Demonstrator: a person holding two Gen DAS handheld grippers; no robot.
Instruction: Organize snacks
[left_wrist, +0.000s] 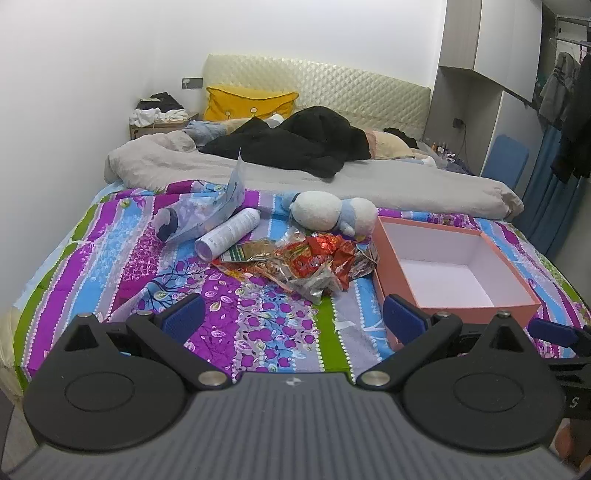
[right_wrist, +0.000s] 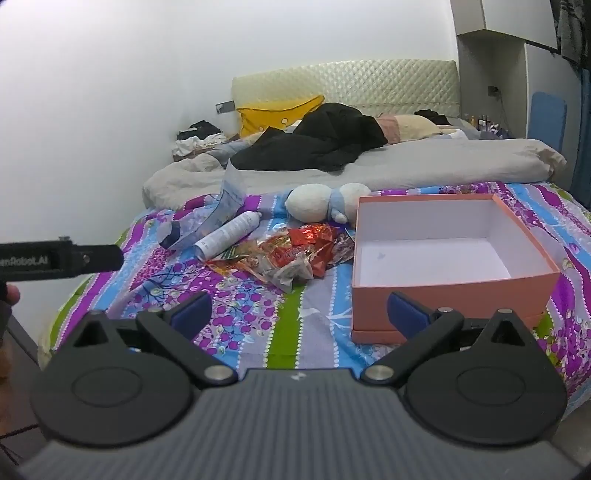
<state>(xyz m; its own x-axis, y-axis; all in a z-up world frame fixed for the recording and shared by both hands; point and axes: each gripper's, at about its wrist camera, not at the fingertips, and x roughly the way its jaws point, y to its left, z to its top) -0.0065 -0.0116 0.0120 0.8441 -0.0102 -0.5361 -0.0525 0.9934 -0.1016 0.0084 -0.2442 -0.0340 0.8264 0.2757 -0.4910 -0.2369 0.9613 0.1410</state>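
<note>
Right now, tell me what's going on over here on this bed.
A person holds a gripper in each hand at the foot of the bed, and neither has touched anything yet. The left gripper and right gripper both hover with jaws open and nothing between them. A pile of snack packets lies loose on the patterned bedspread, left of an open pink box with nothing in it. A plush toy and a white spray can lie just behind the snacks.
</note>
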